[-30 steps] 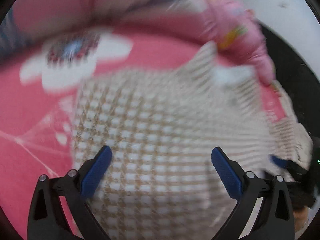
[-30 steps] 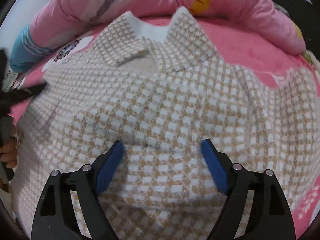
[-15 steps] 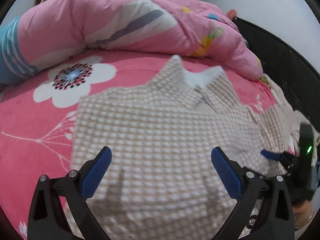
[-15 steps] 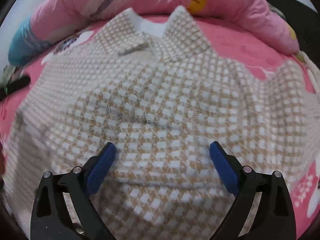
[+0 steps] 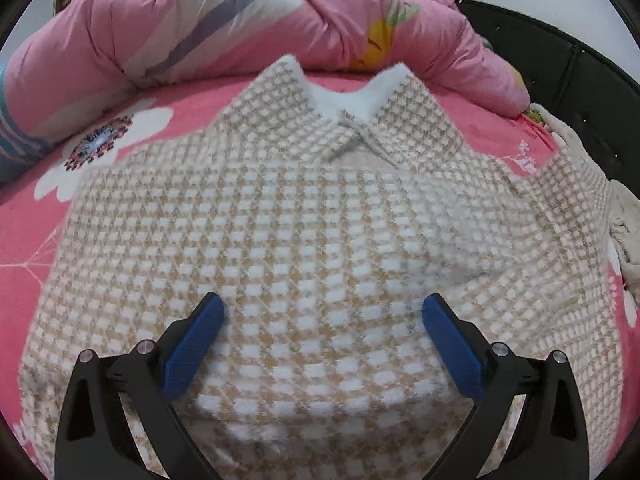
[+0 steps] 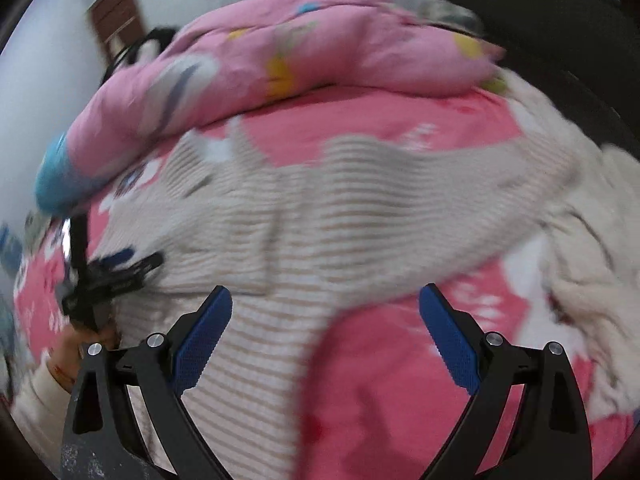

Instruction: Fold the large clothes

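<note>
Bed: pink sheet [image 5: 248,92] with white flower prints, a rolled pink quilt [image 5: 240,28] along its far edge, a dark headboard [image 5: 560,64] at the right, a pale wall and a brown door [image 6: 116,20] beyond.

Shirt [image 5: 320,220] — beige-and-white check, collar toward the quilt — lies spread flat on the sheet, filling the bed's middle.

My left gripper [image 5: 320,326]: jaws wide apart over the shirt's lower part, gripping nothing.

My right gripper [image 6: 325,320]: jaws wide apart, empty, above the shirt's right edge and bare sheet — the view is blurred.

A cream knit [image 6: 592,248] sits just right of the shirt.
</note>
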Demonstrator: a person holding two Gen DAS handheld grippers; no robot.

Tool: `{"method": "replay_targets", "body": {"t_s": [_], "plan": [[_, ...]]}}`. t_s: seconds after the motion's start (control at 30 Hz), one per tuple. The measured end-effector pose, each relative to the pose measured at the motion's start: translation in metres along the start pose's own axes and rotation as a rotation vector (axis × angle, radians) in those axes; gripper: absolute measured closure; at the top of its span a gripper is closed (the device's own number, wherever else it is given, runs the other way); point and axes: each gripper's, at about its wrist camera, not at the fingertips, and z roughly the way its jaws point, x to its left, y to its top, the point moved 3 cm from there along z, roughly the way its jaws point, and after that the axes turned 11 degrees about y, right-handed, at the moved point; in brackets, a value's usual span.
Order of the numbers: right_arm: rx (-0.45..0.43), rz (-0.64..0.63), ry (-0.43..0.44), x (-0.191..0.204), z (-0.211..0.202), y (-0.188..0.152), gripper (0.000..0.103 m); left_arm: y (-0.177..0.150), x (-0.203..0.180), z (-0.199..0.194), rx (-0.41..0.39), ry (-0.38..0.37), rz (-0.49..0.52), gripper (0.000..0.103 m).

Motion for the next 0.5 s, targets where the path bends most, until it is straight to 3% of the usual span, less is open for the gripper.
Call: {"method": "replay_targets", "body": {"t_s": [0.2,0.33,0.5], "plan": [[-0.090,0.314,0.071,-0.100,-0.026,0.025,0.013,-0.002,0.001,0.003,-0.010,-0.008,-0.002,0.005],[-0.148,0.437,0.111,-0.147,-0.028,0.038,0.013,-0.003,0.001,0.004,-0.010,-0.010,-0.004,0.005],[-0.169,0.541,0.155,-0.186,-0.007,0.065,0.026,-0.004,0.001,0.002,-0.020,-0.009,-0.007,0.005]]}}
